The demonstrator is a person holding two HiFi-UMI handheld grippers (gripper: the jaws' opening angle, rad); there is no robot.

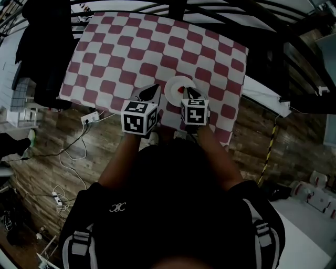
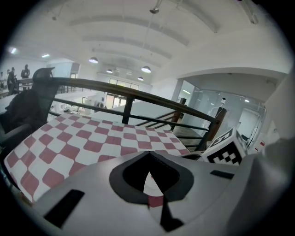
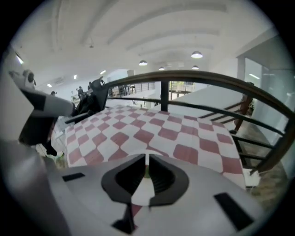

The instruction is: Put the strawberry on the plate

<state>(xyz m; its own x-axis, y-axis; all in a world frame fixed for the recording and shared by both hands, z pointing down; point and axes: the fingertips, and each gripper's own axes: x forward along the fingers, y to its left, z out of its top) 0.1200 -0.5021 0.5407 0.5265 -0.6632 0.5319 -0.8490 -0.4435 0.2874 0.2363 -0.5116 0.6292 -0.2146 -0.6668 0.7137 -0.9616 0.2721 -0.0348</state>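
Observation:
A white plate sits near the front edge of the red-and-white checked tablecloth. On it lies the small red strawberry, just at the tips of my right gripper. In the right gripper view the jaws of that gripper stand almost together, leaving a thin slit with a speck of green in it. I cannot tell whether they touch the strawberry. My left gripper hovers over the cloth left of the plate; in its own view this gripper is shut and empty.
A dark metal railing runs behind the table. A dark jacket hangs at the far left. A power strip and loose cables lie on the wooden floor at the left. A yellow-black cable runs down the right.

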